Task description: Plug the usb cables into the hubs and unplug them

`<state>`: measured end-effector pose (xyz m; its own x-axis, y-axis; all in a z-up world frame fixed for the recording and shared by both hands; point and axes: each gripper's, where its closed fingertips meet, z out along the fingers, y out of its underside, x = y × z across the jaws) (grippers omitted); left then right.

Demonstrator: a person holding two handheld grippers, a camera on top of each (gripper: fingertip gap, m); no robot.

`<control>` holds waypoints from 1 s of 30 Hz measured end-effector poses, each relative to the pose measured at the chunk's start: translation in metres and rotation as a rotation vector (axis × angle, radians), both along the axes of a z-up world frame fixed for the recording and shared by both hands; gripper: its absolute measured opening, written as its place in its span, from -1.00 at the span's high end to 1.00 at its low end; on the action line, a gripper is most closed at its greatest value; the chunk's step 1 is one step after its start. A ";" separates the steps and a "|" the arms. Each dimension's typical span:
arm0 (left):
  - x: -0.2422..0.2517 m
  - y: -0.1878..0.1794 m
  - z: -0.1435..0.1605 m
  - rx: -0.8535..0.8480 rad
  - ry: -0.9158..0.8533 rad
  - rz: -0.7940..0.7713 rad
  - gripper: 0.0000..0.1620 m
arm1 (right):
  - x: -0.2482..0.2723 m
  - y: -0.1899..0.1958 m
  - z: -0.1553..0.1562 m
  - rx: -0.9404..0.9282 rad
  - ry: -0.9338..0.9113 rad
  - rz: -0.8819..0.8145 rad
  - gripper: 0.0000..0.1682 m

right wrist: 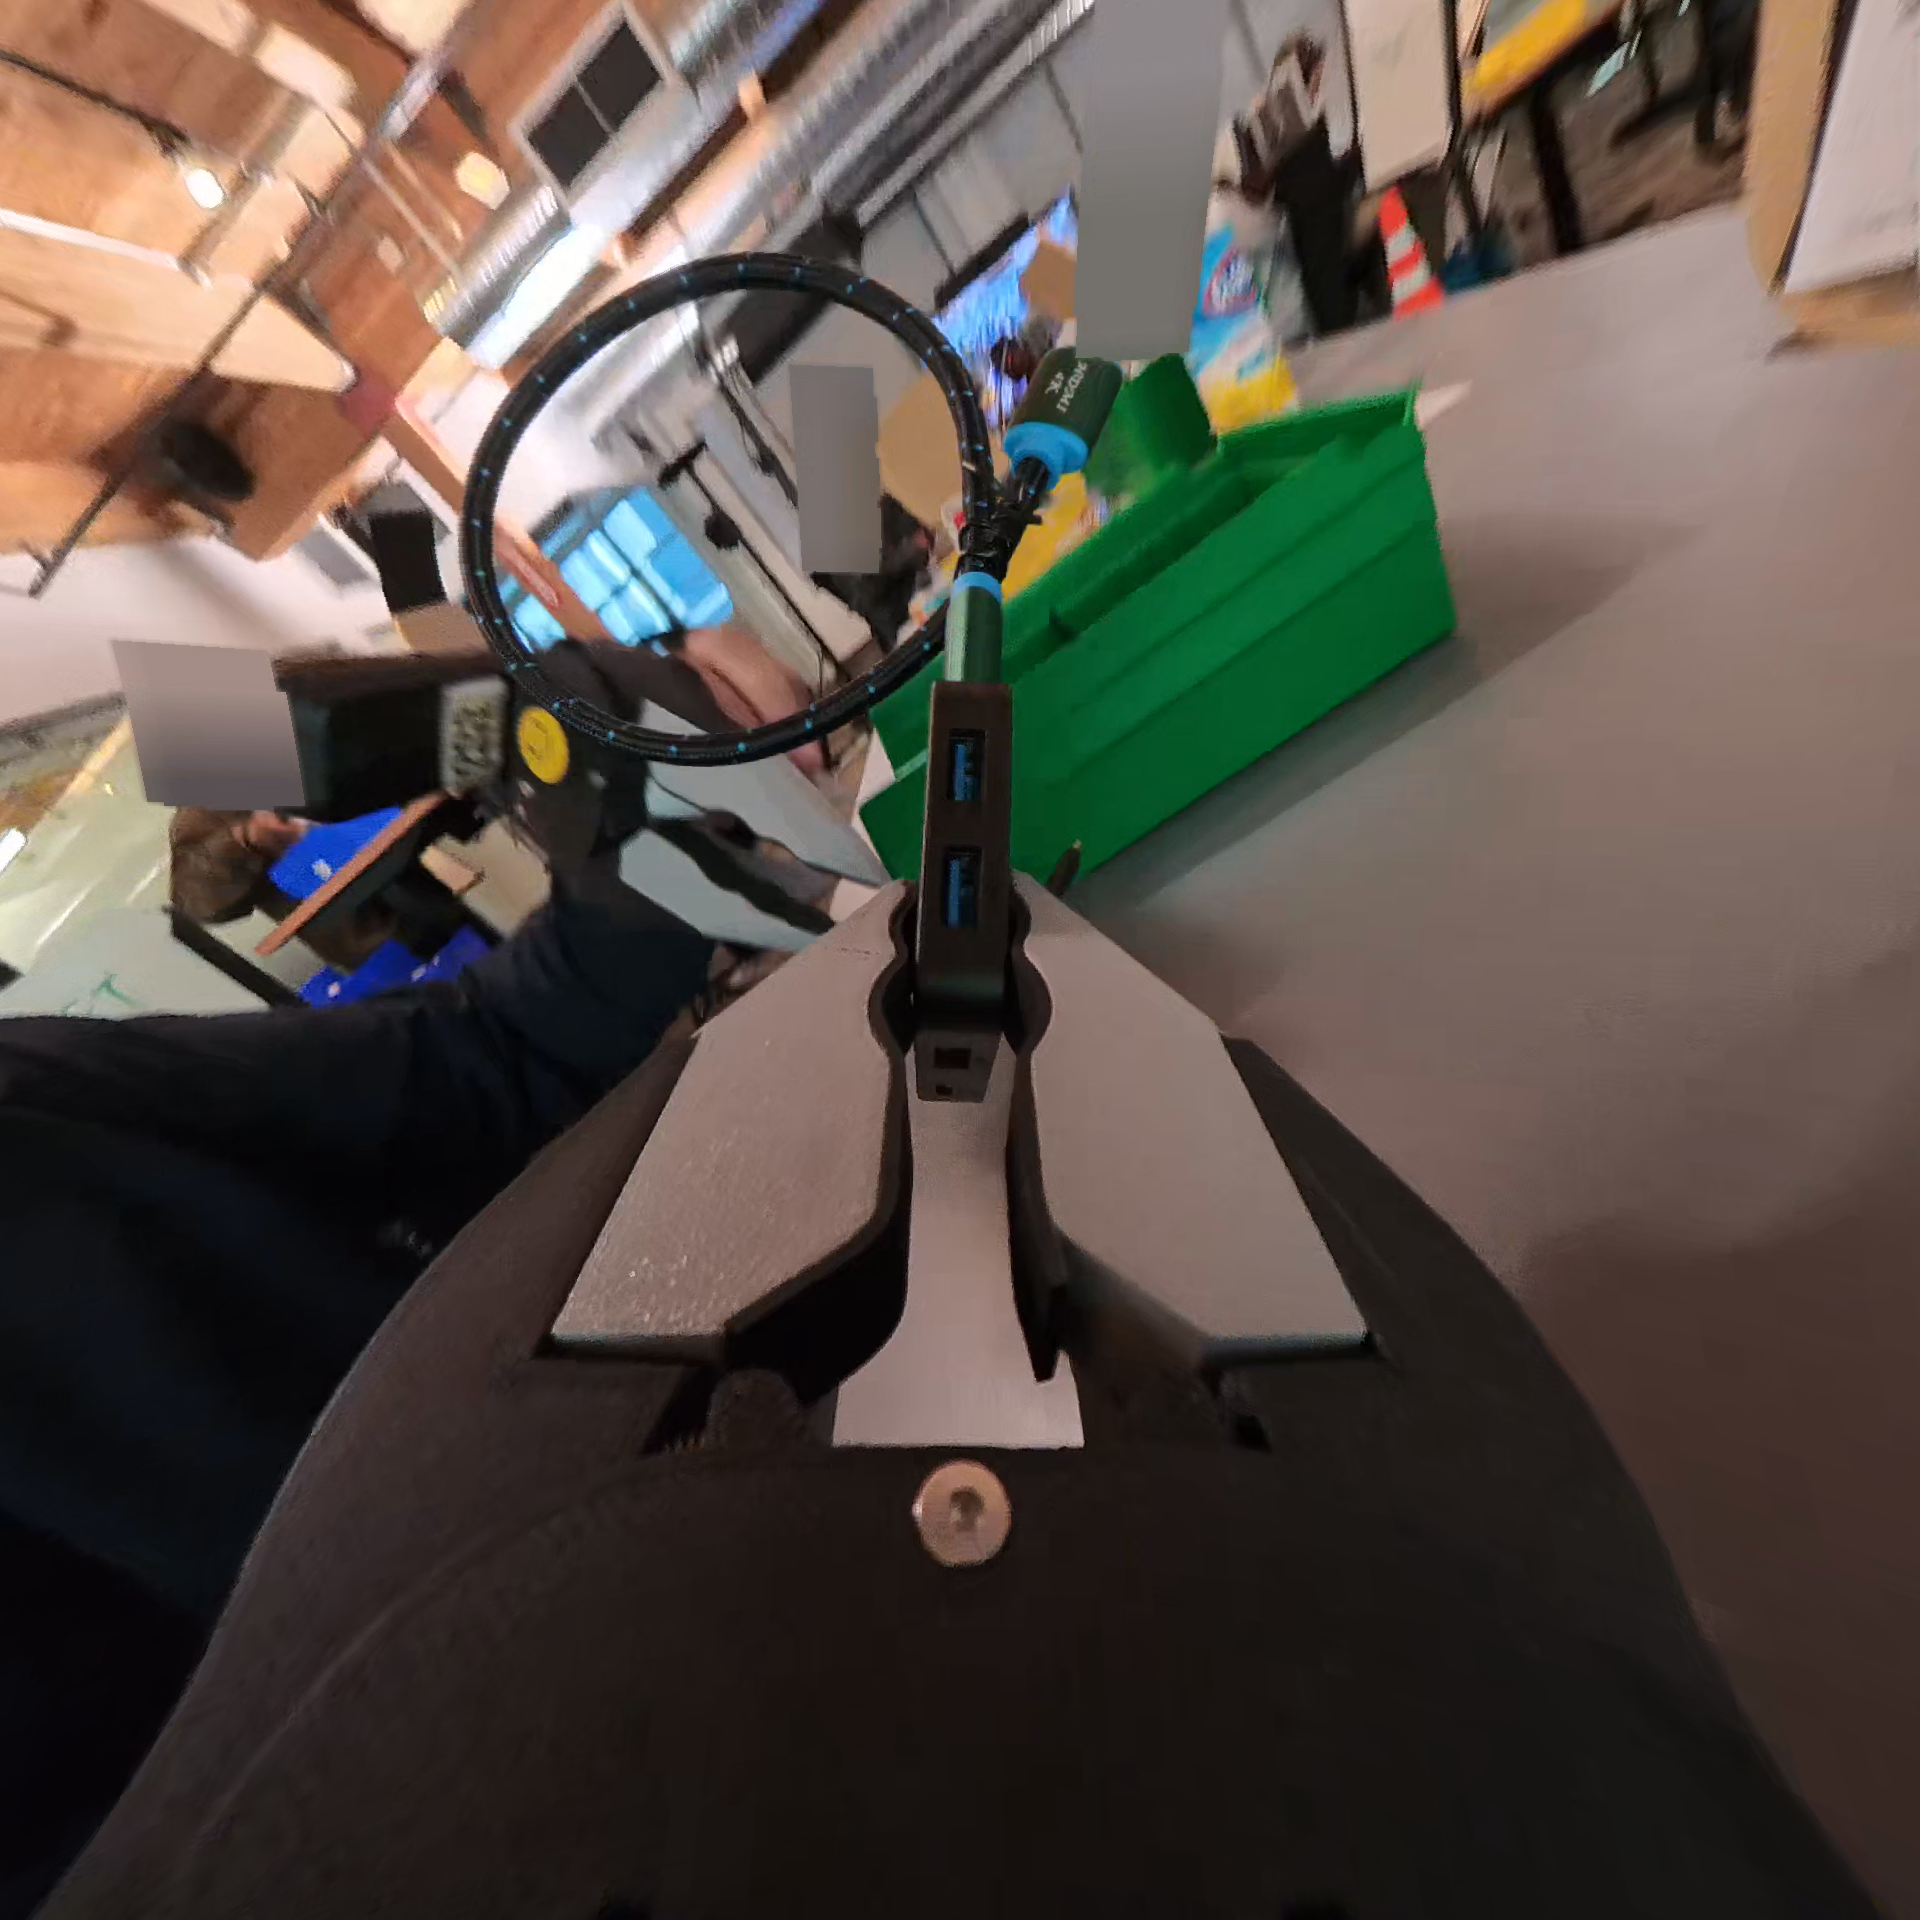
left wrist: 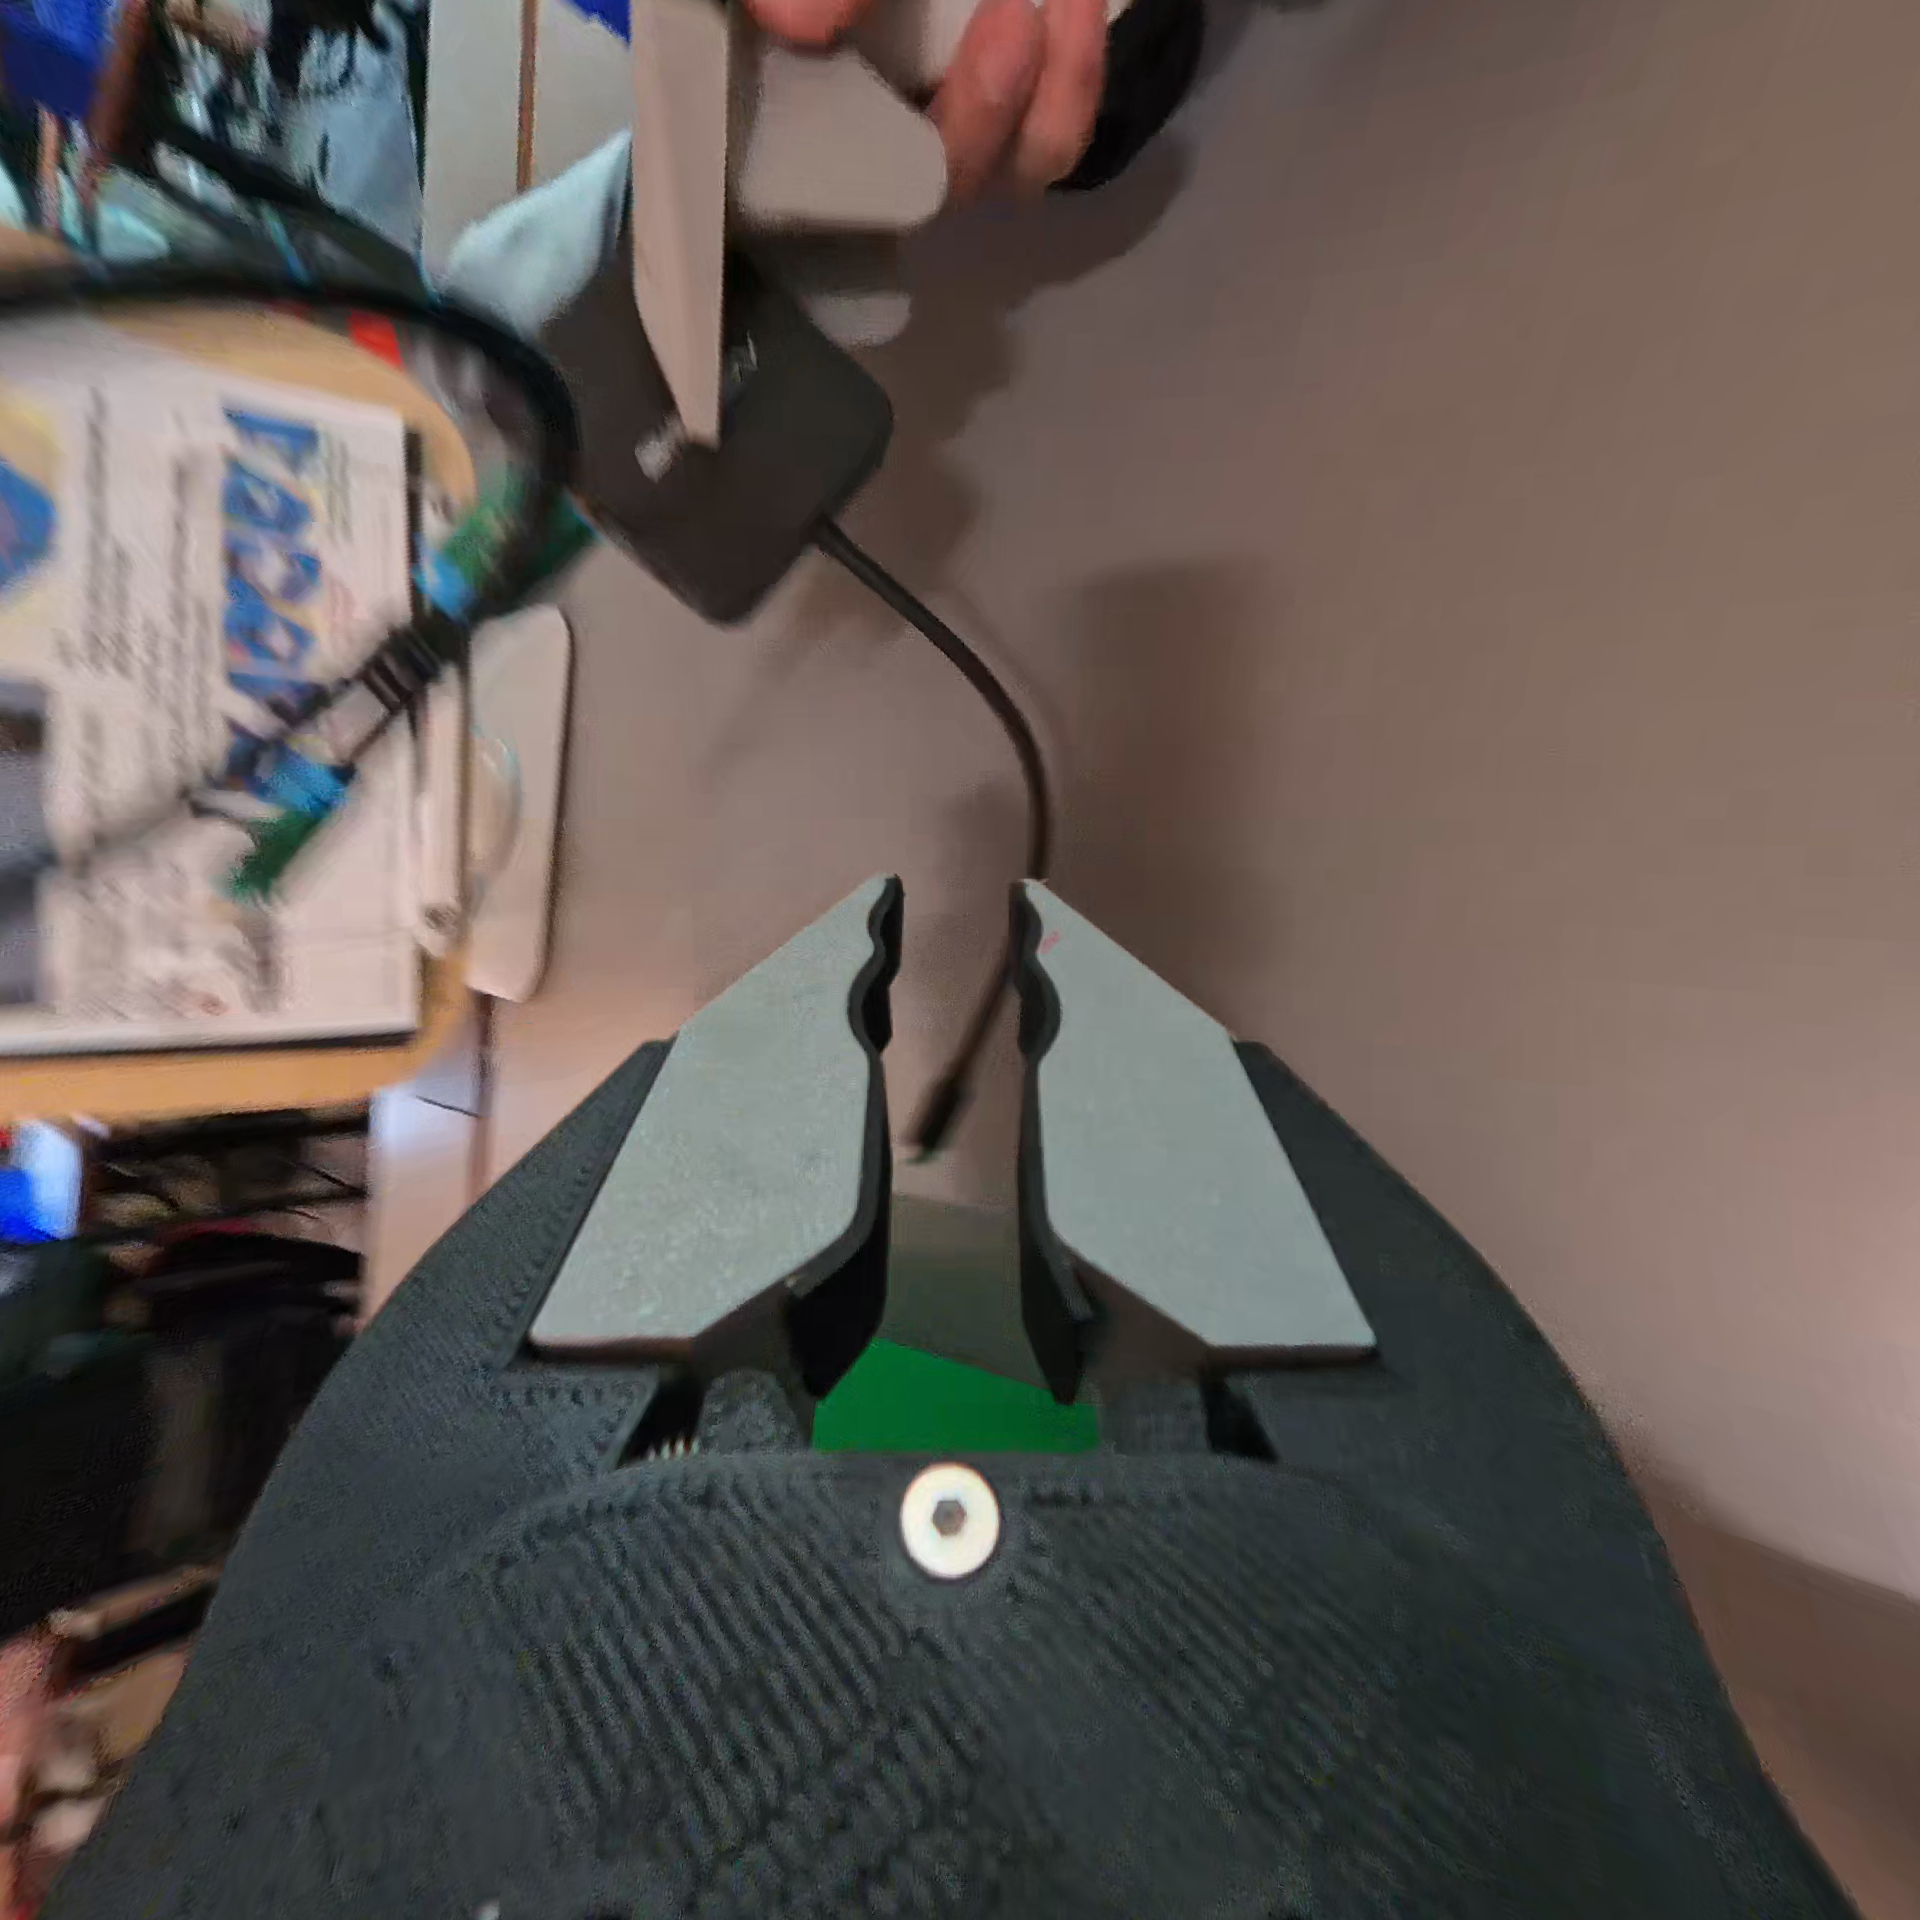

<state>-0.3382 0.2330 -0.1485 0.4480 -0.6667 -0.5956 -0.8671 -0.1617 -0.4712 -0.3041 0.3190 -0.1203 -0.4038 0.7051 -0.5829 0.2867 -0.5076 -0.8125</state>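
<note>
Your left claw [left wrist: 956, 894] stands apart, empty, the black hub's [left wrist: 738, 478] thin cable [left wrist: 997, 707] dangling between its fingers. Your right claw [right wrist: 961, 914] is clamped on that hub [right wrist: 961, 831] edge-on, ports showing, with a braided cable [right wrist: 665, 499] looped above the green tray [right wrist: 1195, 665].

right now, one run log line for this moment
left gripper: open, empty | right gripper: shut on black hub | braided cable: looped, plugged into hub | green bin: behind

Left tongs [left wrist: 956, 894] stand slightly parted and empty, while right tongs [right wrist: 961, 914] are clamped tight.
</note>
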 end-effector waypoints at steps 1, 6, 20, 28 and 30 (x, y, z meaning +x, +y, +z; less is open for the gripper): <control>-0.003 0.002 -0.003 -0.020 -0.075 0.061 0.77 | 0.002 0.003 0.008 -0.013 0.040 -0.022 0.88; 0.000 0.012 -0.021 -0.195 -0.547 0.389 0.67 | 0.012 0.018 0.037 -0.023 0.206 -0.135 0.88; 0.080 0.040 -0.041 -0.305 -1.113 0.347 0.50 | 0.005 0.022 0.022 0.078 0.126 -0.234 0.88; 0.066 0.065 -0.041 -0.325 -1.334 0.402 0.46 | 0.004 0.010 0.028 0.086 0.167 -0.196 0.88; 0.064 0.069 -0.035 -0.302 -1.355 0.393 0.36 | 0.006 0.014 0.031 0.072 0.182 -0.209 0.88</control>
<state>-0.2739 0.3020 -0.1832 0.7245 -0.3912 0.5675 0.3344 -0.5204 -0.7857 -0.2980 0.3330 -0.0898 -0.3386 0.8208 -0.4601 0.0284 -0.4799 -0.8769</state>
